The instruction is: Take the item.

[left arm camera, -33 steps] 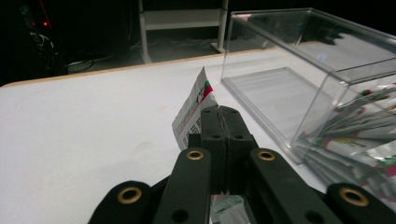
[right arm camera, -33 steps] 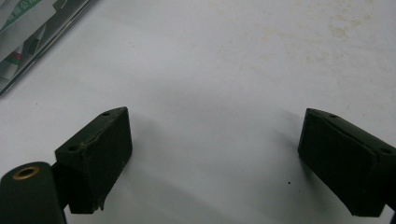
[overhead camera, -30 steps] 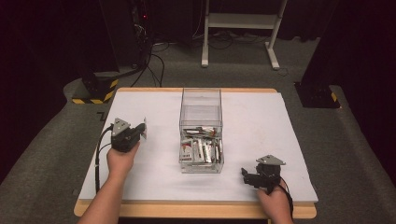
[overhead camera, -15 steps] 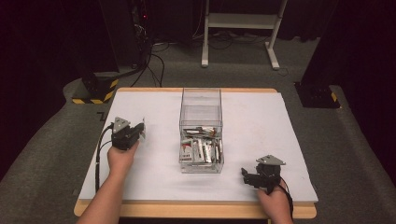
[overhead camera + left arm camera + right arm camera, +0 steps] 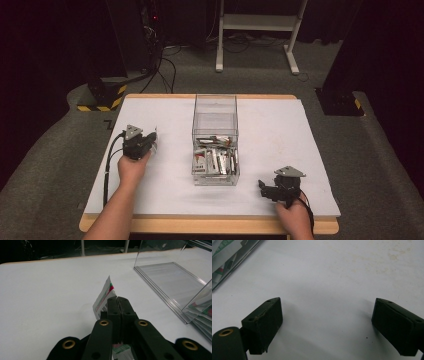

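Left gripper view: your left gripper point(image 5: 117, 302) is clamped on a white packet point(image 5: 103, 298) with red and green print, its top corner sticking up past the jaws, held just above the worktop point(image 5: 45, 290). A clear plastic box point(image 5: 215, 135) sits to its right at worktop centre, more packets point(image 5: 216, 160) piled in its near end. Your right gripper point(image 5: 327, 322) rests near the front right edge, jaws wide apart, nothing between them.

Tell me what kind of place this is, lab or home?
Likely a lab or recording studio: black curtains around a lone white table, cables on grey carpet, hazard-striped equipment base, and handheld grippers with tracking plates.
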Action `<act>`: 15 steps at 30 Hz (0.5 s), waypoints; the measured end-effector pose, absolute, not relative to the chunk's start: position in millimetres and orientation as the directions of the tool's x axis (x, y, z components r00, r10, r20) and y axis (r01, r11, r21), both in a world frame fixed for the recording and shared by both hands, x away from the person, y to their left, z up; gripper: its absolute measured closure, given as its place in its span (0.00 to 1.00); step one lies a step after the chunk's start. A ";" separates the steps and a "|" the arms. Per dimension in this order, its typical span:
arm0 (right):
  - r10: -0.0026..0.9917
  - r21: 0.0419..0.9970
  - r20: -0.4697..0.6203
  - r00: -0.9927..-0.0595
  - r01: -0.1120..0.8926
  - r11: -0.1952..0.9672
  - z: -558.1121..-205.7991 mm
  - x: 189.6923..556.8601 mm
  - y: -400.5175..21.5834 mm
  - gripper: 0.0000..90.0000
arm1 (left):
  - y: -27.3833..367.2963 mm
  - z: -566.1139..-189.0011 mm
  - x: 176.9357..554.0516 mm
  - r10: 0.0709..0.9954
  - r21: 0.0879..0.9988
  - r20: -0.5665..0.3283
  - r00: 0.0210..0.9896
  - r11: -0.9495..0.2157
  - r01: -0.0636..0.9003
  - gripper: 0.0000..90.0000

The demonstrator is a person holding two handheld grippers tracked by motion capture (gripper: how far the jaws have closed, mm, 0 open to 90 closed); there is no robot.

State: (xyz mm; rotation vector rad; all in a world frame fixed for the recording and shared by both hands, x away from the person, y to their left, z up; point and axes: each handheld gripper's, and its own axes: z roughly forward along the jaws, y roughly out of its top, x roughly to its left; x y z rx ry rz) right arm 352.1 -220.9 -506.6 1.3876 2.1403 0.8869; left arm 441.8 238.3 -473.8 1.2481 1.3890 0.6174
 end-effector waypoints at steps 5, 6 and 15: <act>0.915 0.714 -0.016 -0.402 0.636 0.292 -506.5 352.1 -221.0 0.11 | 233.2 -477.0 444.9 0.908 0.890 -0.381 0.172 0.310 0.334 0.98; 0.915 0.714 -0.016 -0.402 0.636 0.292 -506.5 352.1 -221.0 0.11 | 232.2 -477.8 445.4 0.907 0.888 -0.385 0.172 0.314 0.335 0.97; 0.915 0.714 -0.015 -0.402 0.637 0.292 -506.5 352.0 -221.0 0.11 | 222.5 -479.9 446.9 0.880 0.869 -0.432 0.200 0.346 0.352 0.83</act>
